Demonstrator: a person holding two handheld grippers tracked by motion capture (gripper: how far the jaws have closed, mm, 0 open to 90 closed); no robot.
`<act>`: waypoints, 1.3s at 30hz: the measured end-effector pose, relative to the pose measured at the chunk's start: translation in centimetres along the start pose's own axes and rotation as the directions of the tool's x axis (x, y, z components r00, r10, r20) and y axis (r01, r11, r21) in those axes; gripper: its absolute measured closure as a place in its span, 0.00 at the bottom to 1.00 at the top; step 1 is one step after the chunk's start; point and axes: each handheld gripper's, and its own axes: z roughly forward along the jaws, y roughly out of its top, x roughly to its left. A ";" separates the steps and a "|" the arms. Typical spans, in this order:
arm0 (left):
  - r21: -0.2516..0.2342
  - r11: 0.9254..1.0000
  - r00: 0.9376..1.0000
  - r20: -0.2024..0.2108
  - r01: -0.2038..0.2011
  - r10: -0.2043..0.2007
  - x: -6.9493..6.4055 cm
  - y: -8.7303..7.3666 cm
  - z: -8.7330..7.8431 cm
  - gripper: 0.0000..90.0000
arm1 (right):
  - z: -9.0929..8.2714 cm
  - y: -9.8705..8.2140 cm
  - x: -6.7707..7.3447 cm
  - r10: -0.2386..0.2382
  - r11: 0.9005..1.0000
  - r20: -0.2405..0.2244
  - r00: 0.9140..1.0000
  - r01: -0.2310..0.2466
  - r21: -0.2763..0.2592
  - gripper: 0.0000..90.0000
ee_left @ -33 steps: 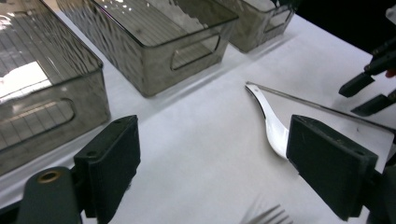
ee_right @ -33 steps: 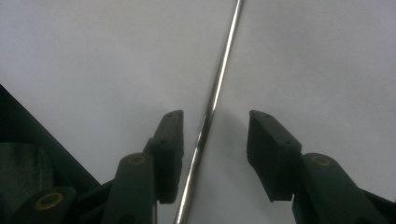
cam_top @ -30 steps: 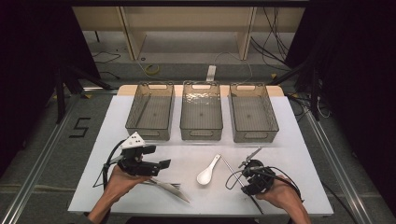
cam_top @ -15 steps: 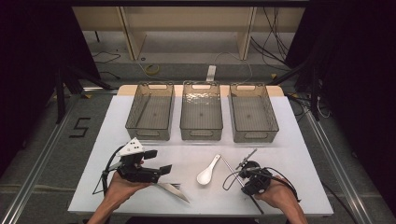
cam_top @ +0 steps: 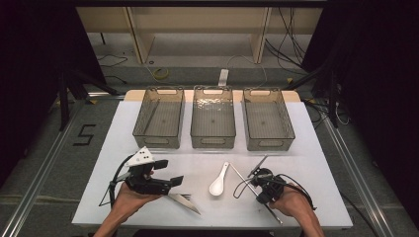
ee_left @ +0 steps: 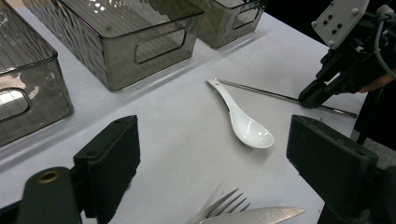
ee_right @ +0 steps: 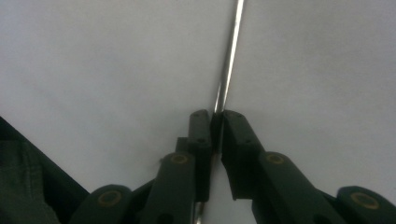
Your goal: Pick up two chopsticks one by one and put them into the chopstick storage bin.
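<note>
The right gripper [ee_right: 217,122] has just been closing its jaws, and they now pinch a thin metal rod [ee_right: 229,56], likely a chopstick, which runs on past the tips across the white desk [ee_right: 93,70]. From the high view the same gripper [cam_top: 257,178] sits low at the desk's near right, held in the person's right hand [cam_top: 291,205], with the rod [cam_top: 240,176] lying slantwise on the desk under it, one end toward the spoon and the other toward the near edge. The left gripper [ee_left: 215,154] has its jaws wide apart with nothing between them but bare desk; a white spoon [ee_left: 243,122] lies ahead of them, bowl nearer, handle pointing toward the bins. Just below the jaws the tines of a fork [ee_left: 224,207] and the tip of a knife [ee_left: 261,215] lie close together. In the high view the left gripper [cam_top: 170,173] hovers at the near left in the left hand [cam_top: 129,200], the knife [cam_top: 185,202] just beside it, and the spoon [cam_top: 219,180] between the two grippers. Farther back three smoky clear bins stand in a row: left bin [cam_top: 159,117], middle bin [cam_top: 213,117] and right bin [cam_top: 268,118].
</note>
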 end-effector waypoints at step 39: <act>0.021 0.999 0.999 0.029 -0.026 0.026 -0.4 0.6 0.8 0.19 | -4.6 -1.3 -1.0 -0.078 0.986 0.027 0.997 0.081 -0.148 0.96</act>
